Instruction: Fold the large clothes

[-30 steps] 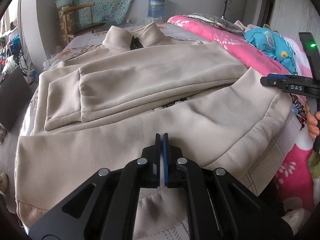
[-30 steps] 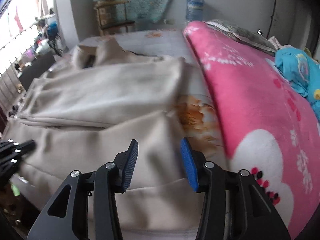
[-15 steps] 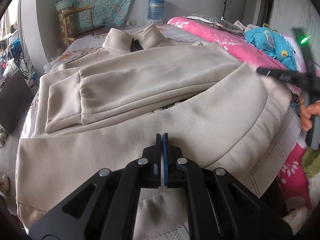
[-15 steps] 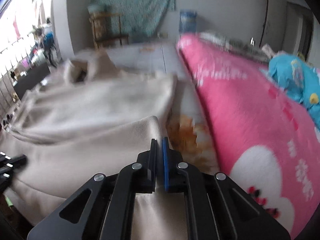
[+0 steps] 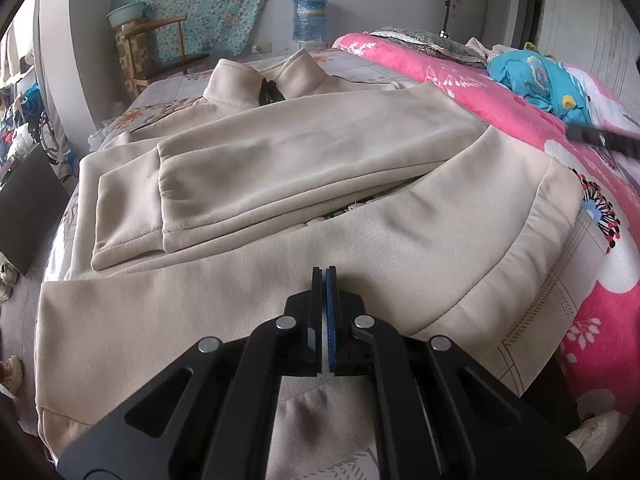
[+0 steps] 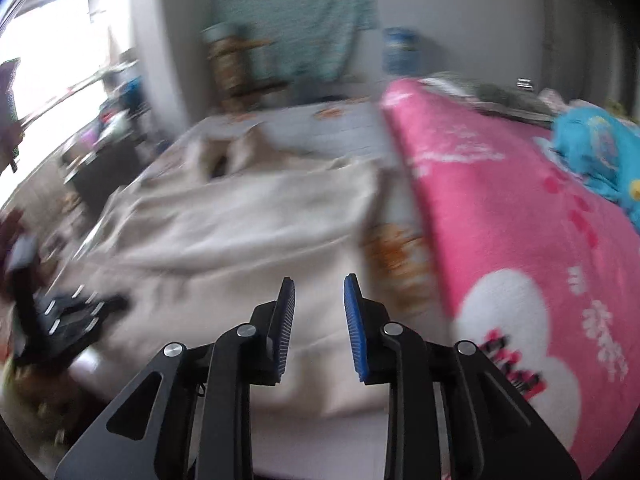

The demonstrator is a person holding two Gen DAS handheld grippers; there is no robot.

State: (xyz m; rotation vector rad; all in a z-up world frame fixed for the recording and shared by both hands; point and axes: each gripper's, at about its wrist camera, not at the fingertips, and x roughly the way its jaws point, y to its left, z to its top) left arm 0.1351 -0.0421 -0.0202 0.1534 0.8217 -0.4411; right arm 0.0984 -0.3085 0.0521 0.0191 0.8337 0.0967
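Note:
A large beige jacket (image 5: 304,168) lies on the bed, collar at the far end, both sleeves folded across its front. My left gripper (image 5: 324,276) is shut, its tips over the jacket's lower part near the hem; whether cloth is pinched between them I cannot tell. My right gripper (image 6: 319,288) is open and empty, above the jacket's right side (image 6: 248,216); its view is blurred by motion. The right gripper shows as a dark blurred bar at the right edge of the left wrist view (image 5: 600,138). The left gripper shows at the lower left of the right wrist view (image 6: 72,312).
A pink flowered blanket (image 5: 500,108) lies along the jacket's right side, with a blue garment (image 5: 536,80) on it. A wooden chair (image 5: 160,56) and a water bottle (image 5: 310,16) stand beyond the bed. A dark panel (image 5: 28,204) stands left of the bed.
My right gripper was open, shut at the jacket's right edge half a second ago, and is open again and lifted away. The left gripper stayed shut in place.

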